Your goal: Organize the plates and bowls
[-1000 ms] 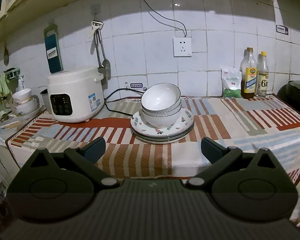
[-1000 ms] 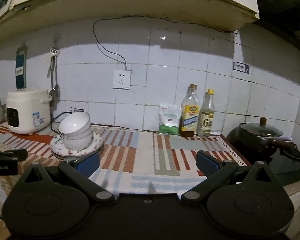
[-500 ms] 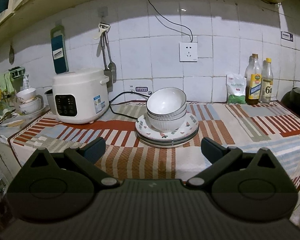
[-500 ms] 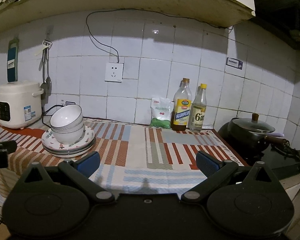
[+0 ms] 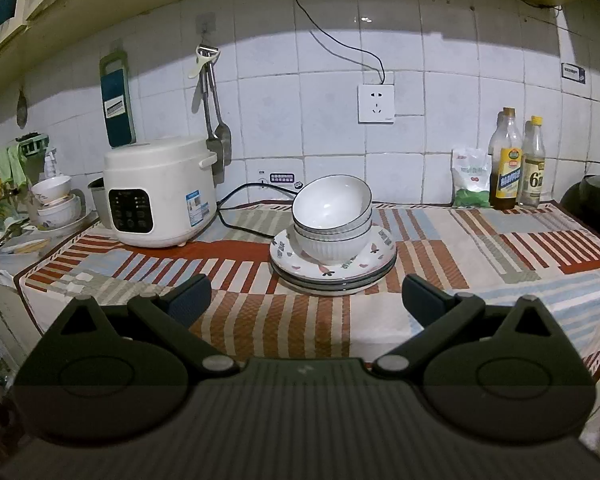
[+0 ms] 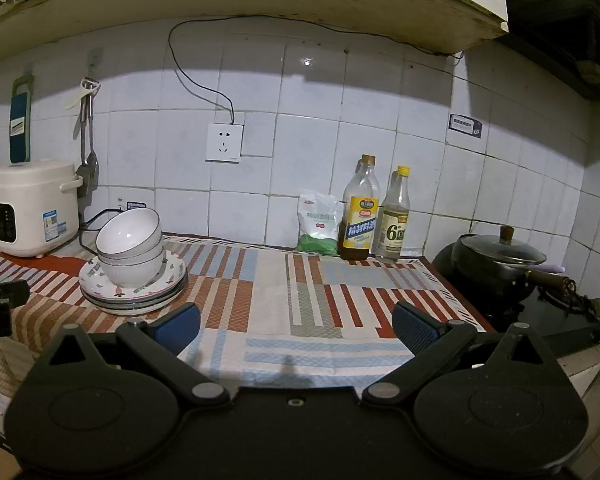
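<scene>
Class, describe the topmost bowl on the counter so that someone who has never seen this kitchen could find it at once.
Start at the white rice cooker on the striped cloth; just right of it lies a stack of patterned plates. Nested white bowls sit on them, and the top bowl alone is tilted, its dark-rimmed opening tipped toward the viewer.

I see shiny white bowls (image 5: 331,216) on smooth, shiny plates (image 5: 332,268). A woven cloth (image 6: 300,292) covers the surface and looks a bit rough. The rice cooker (image 5: 160,196) is smooth white plastic. My left hand-held gripper (image 5: 306,294) is dull black plastic with bumpy blue pads (image 5: 190,298). The wall tiles (image 6: 308,160) are glossy. The two bottles (image 6: 374,212) look like clear glass.
</scene>
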Motion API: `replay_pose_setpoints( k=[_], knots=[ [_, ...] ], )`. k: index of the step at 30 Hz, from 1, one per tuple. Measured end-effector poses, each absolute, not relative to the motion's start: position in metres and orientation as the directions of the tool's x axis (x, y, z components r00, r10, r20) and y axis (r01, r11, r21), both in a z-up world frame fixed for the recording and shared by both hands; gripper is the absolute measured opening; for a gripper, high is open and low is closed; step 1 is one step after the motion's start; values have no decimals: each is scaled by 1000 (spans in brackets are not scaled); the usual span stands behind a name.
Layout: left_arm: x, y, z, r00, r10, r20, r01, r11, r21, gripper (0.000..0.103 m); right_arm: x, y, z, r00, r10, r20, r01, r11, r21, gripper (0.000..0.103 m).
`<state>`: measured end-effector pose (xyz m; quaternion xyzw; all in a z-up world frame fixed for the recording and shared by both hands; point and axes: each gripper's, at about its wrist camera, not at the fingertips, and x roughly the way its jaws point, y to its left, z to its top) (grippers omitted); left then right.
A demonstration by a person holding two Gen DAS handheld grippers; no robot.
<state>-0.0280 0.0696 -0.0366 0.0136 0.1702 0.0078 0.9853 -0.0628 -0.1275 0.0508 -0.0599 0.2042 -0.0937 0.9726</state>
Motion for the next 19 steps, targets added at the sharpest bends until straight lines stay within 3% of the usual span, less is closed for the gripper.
replay_pose_setpoints(
  k=[19],
  knots=[
    [-31,66,-36,942,6,-336,-1,1000,16,103,-62,-129,50,895,-209,-395,163,976,-146,103]
  ],
)
